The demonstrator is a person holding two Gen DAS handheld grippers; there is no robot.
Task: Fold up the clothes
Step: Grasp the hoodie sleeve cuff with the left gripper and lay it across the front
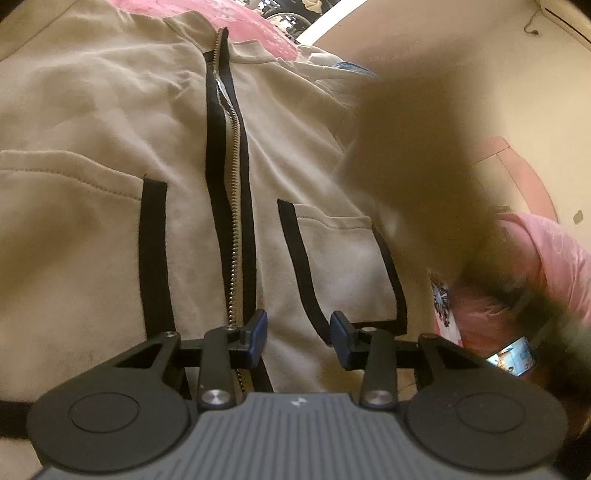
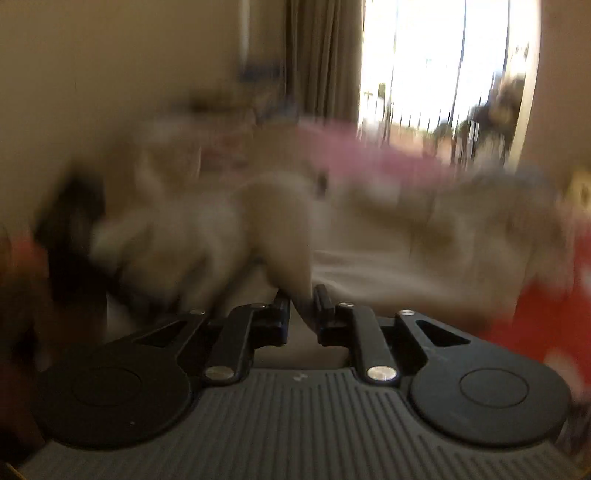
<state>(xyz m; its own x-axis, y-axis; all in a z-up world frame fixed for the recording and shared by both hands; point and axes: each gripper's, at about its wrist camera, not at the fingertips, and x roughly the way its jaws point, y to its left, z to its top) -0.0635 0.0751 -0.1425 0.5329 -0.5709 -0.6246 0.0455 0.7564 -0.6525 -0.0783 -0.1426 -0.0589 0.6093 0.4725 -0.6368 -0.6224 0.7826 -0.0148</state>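
A beige zip jacket (image 1: 110, 155) with black trim lies spread flat, front up, its metal zipper (image 1: 232, 155) running down the middle between two black-edged pockets. My left gripper (image 1: 298, 334) hovers open just above the hem, right of the zipper, nothing between its blue-padded fingers (image 1: 258, 332). A blurred beige fold of the jacket (image 1: 413, 155) swings across the right of the left wrist view. In the blurred right wrist view, my right gripper (image 2: 302, 308) is shut on a pinch of the beige jacket cloth (image 2: 288, 251), which rises up from the fingertips.
Pink bedding (image 1: 258, 29) lies under and beyond the jacket. A pink garment (image 1: 546, 251) and a lit phone screen (image 1: 511, 356) sit at the right. A bright window (image 2: 443, 66) with a curtain (image 2: 321, 59) is ahead; red fabric (image 2: 546, 314) lies at the right.
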